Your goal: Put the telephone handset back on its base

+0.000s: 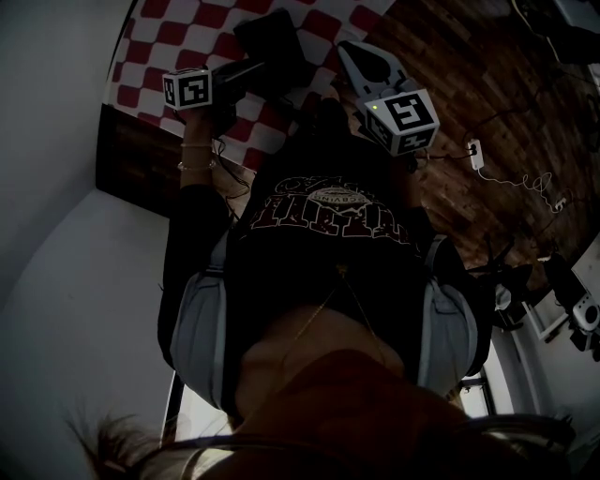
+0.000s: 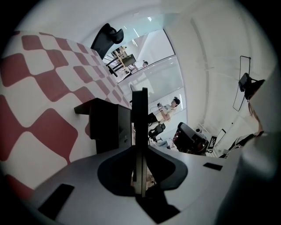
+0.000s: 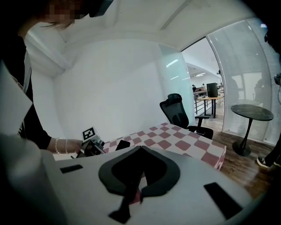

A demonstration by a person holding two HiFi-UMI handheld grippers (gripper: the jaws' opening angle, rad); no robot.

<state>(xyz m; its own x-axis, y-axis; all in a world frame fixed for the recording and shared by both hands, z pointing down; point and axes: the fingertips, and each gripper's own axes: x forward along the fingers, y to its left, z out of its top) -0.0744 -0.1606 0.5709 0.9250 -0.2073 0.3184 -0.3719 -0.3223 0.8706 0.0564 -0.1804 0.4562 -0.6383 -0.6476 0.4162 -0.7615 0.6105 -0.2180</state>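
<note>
Nearest us, the person's dark printed shirt (image 1: 328,211) hides the near part of the red-and-white checked counter (image 1: 187,28). We find the left hand-held gripper (image 2: 139,154) clamped on the telephone handset (image 2: 139,110), a thin black bar seen edge-on, just beside the boxy black base (image 2: 107,125). The right hand-held gripper (image 3: 133,189) is closed and empty.

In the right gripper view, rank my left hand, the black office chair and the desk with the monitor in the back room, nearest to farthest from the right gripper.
1. Left hand, low left, by the checkered table's near end.
2. Black office chair, centre, past the table's far end.
3. Desk with the monitor, right, deep in the back room.
</note>
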